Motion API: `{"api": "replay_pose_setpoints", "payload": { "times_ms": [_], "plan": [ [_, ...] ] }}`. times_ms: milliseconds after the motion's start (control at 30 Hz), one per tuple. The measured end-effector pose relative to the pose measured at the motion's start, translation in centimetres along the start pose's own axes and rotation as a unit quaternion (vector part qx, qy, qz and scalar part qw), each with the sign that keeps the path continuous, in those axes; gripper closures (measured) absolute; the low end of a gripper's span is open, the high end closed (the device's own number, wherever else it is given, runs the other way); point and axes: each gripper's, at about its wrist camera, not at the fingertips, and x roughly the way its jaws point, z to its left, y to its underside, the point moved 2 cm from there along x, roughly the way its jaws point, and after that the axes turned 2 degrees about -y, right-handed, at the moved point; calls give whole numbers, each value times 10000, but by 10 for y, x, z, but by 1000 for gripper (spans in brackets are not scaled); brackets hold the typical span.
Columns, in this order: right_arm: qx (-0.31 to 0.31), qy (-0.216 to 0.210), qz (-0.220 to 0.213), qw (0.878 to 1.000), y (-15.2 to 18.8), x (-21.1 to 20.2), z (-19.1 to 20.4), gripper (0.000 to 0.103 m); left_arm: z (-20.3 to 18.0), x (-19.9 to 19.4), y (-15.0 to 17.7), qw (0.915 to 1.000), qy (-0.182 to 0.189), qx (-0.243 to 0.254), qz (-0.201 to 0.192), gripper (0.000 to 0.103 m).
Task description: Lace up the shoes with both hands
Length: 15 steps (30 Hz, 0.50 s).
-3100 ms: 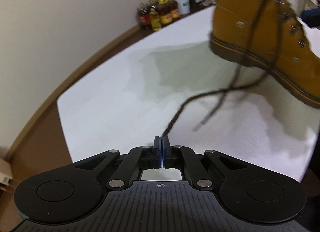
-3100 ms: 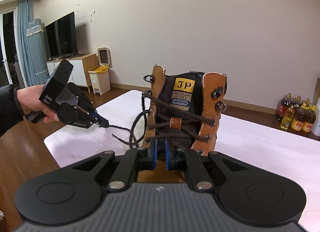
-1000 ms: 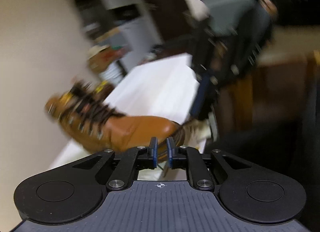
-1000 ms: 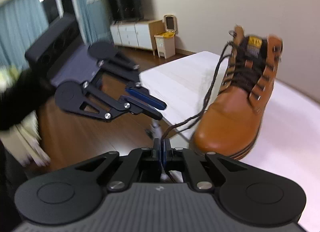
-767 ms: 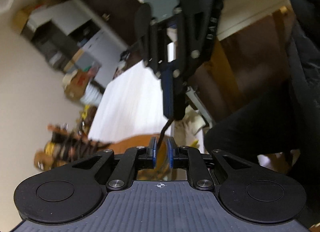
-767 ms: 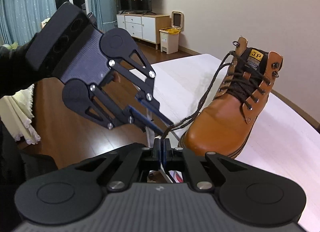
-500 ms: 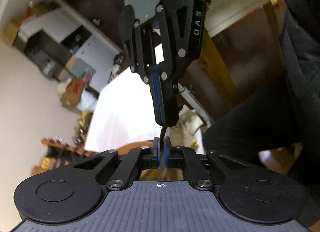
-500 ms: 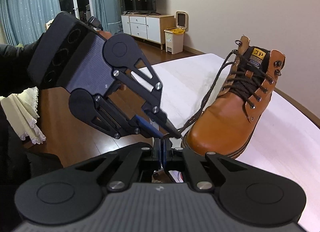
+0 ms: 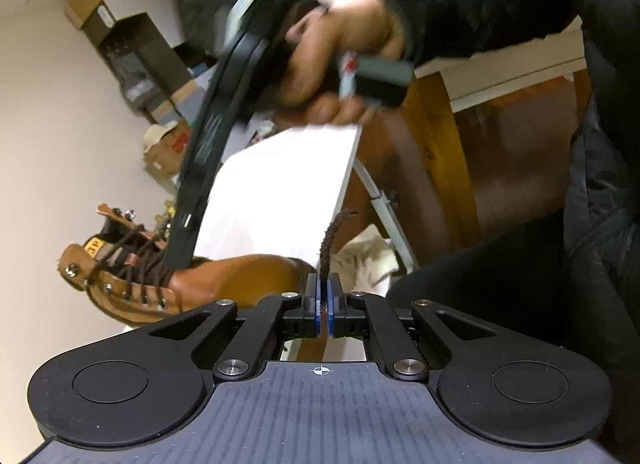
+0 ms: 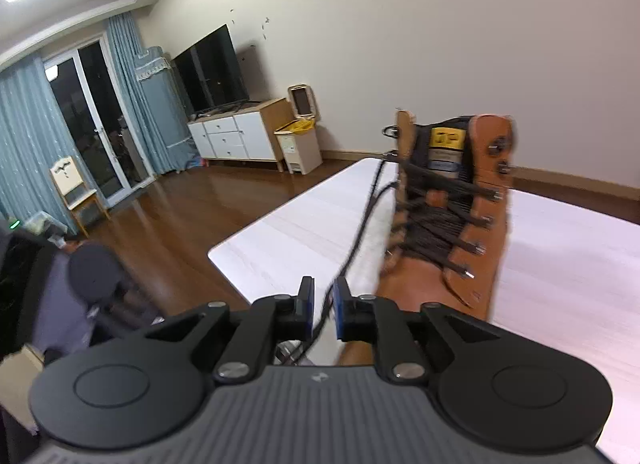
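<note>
The dark brown braided lace end [image 9: 329, 242] now sits pinched between the shut blue pads of the left gripper [image 9: 322, 296], w/ a short frayed tip sticking up past the fingertips; half a sec ago both grippers were clamped on that same end, so the handover right-to-left looks done. The right gripper [image 10: 323, 306] has let go: its jaws stand apart w/ a clear gap, and the lace only runs loosely through that gap w/o being squeezed. In the left view the right gripper has swung up and away, held high in the person's hand [image 9: 340, 64], its long black finger crossing in front of the boot. The tan leather lace-up work boot [image 10: 448, 232] stands upright on the white tabletop [image 10: 304, 232], near the table's corner, tongue label facing the right cam; lower eyelets are criss-crossed already, while the top hooks look bare, tho motion blur makes that hard to confirm. The lace runs from the boot's left side down toward the grippers, slack rather than taut. Judgement: w/ the end secured in the left gripper, the right one is freed to go for the other lace end or to guide this one to the next hook; lacing looks roughly two-thirds along. Risk: the grip is close to the tip, so a hard tug could pull it out.
</note>
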Motion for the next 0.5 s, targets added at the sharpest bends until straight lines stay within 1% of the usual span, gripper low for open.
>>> {"api": "replay_pose_setpoints", "payload": {
  "times_ms": [67, 167, 300, 467, 500],
  "plan": [
    [-58, -84, 241, 9997, -4, 17, 2, 89, -1, -2, -1, 10000, -37, 12, -14, 100],
    [134, -248, 486, 9984, -2, 29, -1, 88, -1, -6, 3, 9999, -94, -16, -62, 100],
    [416, -187, 553, 9974, 2, 30, -10, 88, -2, -5, 6, 9999, -122, -46, -99, 100],
    [913, -503, 661, 9923, 11, 35, -21, 87, -3, -2, 4, 9997, -138, -92, -175, 100],
    [986, -566, 681, 9912, 12, 38, -23, 90, -4, -3, 3, 9997, -142, -104, -174, 100]
  ]
}}
